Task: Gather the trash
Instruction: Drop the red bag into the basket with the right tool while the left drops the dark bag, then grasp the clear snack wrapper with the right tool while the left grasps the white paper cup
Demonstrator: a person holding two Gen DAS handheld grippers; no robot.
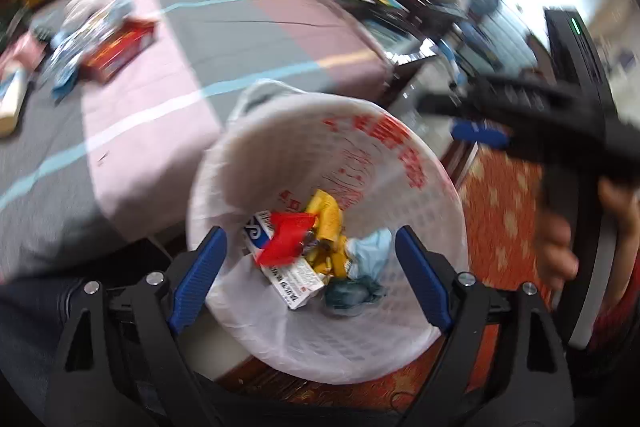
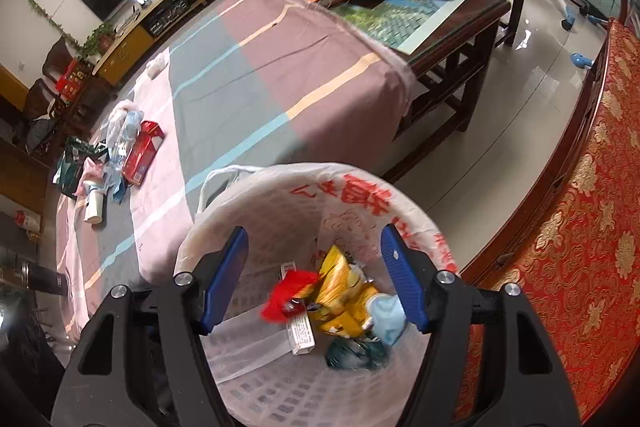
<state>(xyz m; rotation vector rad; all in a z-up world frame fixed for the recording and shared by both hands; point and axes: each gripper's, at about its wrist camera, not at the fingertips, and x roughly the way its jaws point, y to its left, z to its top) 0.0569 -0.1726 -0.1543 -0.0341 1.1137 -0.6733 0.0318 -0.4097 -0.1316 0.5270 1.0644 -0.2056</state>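
The table [image 2: 256,75], draped in a striped cloth, runs away from the cameras toward the upper left. The waste bin [image 2: 224,379], lined with a white bag, stands just beside the table's near edge, directly below both grippers.

The remaining trash pile [image 2: 116,155] lies on the cloth at the table's far left, well apart from the bin. Its most distinct item, a red box [image 2: 142,157], has its long axis running roughly along the table's length; the pile's smaller pieces are too blurred in the left view to separate.

The left gripper [image 1: 308,275] is spread wide and empty. The right gripper [image 2: 314,279] is likewise released, gripping nothing; a red wrapper [image 2: 286,297] appears below it among the discarded packets.

The pile lies up and left of both claws. The left gripper is probably nearer, being on that side.
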